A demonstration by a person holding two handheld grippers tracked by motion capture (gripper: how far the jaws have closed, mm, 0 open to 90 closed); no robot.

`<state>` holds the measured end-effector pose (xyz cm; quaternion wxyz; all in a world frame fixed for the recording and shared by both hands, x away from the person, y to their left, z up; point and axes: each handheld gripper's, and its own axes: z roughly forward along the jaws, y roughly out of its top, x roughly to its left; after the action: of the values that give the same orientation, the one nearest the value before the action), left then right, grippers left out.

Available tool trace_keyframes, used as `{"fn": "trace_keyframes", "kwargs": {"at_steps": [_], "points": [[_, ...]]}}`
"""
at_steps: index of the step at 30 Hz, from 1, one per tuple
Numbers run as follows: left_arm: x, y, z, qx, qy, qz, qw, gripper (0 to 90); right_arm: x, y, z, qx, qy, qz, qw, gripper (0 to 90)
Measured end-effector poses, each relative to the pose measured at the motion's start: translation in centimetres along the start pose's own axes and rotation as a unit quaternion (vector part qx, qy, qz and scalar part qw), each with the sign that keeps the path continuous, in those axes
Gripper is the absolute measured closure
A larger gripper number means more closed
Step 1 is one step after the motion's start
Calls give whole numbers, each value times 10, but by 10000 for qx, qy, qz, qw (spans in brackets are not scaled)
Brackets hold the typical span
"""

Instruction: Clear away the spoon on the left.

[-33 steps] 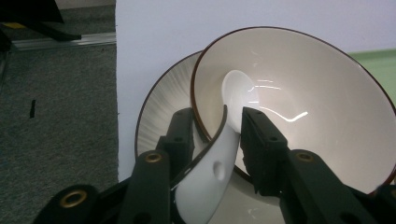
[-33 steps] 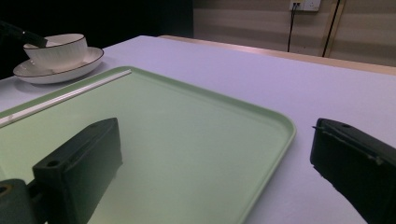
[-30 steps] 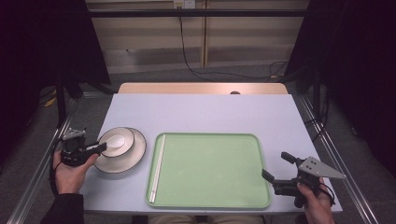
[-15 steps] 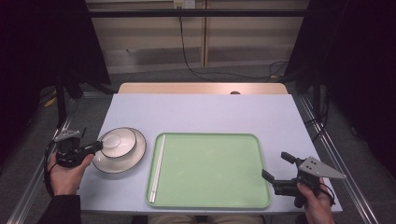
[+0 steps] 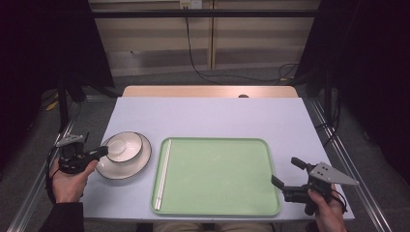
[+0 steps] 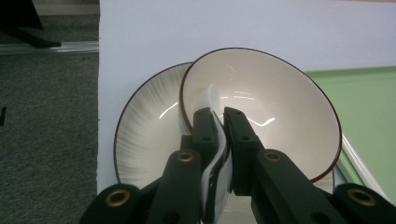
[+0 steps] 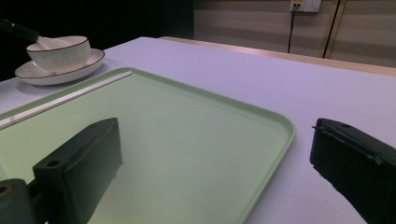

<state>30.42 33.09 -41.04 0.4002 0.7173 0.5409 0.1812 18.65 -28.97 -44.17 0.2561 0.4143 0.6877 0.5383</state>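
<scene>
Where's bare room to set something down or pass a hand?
Most of the green tray is bare; only the chopsticks lie along its left edge. The table behind the tray is open too. It's crowded at the left: bowl on plate, with the left hand-held gripper shut on the white spoon in the bowl. The right hand-held gripper straddles the tray's right rim.

L hand at lower left of high view, forearm entering from bottom edge, wrapped round L gripper w/ jaws pointing right across frame. In left gripper view, jaws rising from bottom centre, just been closing, now nearly together and pinching a thin white handle between pads. R hand at lower right corner, gripping R gripper w/ jaws aimed up-left. In right gripper view, jaws spread wide, one lower left, other at right edge, nothing between.
</scene>
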Motion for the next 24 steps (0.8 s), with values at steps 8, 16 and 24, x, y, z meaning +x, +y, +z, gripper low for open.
{"fn": "trace_keyframes", "kwargs": {"at_steps": [8, 16, 24], "points": [[-7, 3, -5, -138, -139, 220, 9996, 844, 0, 0, 0, -1, 2, -9, 10000, 19], [-16, 5, -7, -258, -212, 264, 9991, 844, 0, 0, -1, -4, 26, -21, 10000, 19], [-31, 10, -13, -419, -349, 389, 9978, 844, 0, 0, -1, -4, 11, -46, 10000, 19]]}}
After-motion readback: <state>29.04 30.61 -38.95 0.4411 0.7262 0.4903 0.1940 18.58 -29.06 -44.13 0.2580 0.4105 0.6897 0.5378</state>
